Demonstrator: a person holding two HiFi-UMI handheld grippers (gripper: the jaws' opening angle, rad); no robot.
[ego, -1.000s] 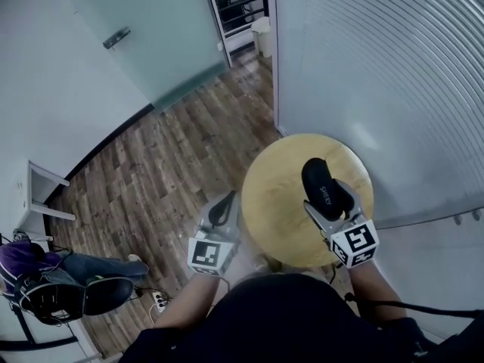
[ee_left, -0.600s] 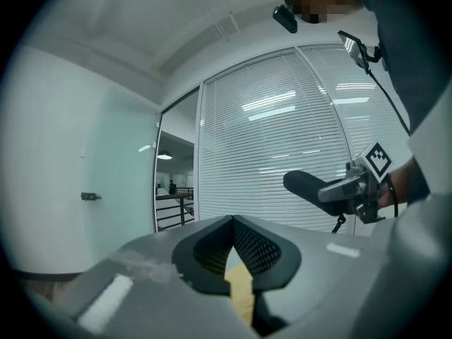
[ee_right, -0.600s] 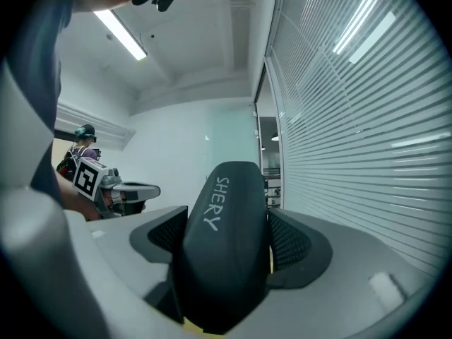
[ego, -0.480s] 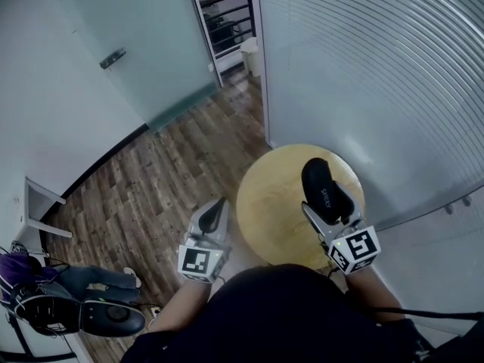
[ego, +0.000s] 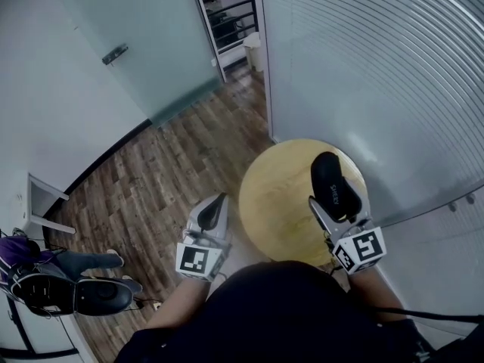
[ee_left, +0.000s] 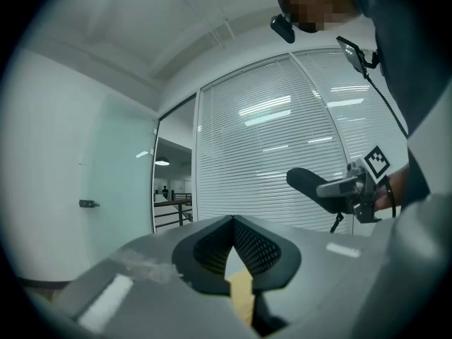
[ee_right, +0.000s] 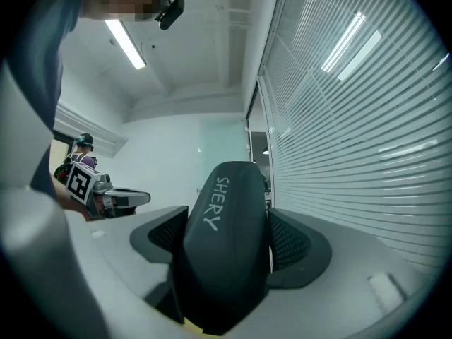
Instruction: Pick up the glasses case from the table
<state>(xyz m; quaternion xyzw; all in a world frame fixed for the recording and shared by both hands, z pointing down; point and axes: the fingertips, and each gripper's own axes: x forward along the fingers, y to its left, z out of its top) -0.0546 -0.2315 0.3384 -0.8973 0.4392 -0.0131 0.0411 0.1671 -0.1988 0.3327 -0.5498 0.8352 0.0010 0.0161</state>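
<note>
A black glasses case [ego: 333,186] marked SHERY is held above the round wooden table [ego: 280,203], at its right side. My right gripper [ego: 333,204] is shut on the glasses case [ee_right: 226,239], which fills the gap between the jaws in the right gripper view. My left gripper [ego: 214,212] hovers left of the table over the floor, its jaws shut with nothing between them. In the left gripper view the jaws of the left gripper [ee_left: 233,249] meet, and the case [ee_left: 314,183] shows at the right, held in the air by the right gripper.
A ribbed glass wall [ego: 378,66] with blinds curves behind the table. A frosted glass door [ego: 144,36] stands at the back left. Wood plank floor [ego: 166,172] lies left of the table. A person's legs and black chair [ego: 76,293] are at the lower left.
The right gripper with the case has moved slightly right and away, with the case held higher over the table. The left gripper stays beside the table's left edge.
</note>
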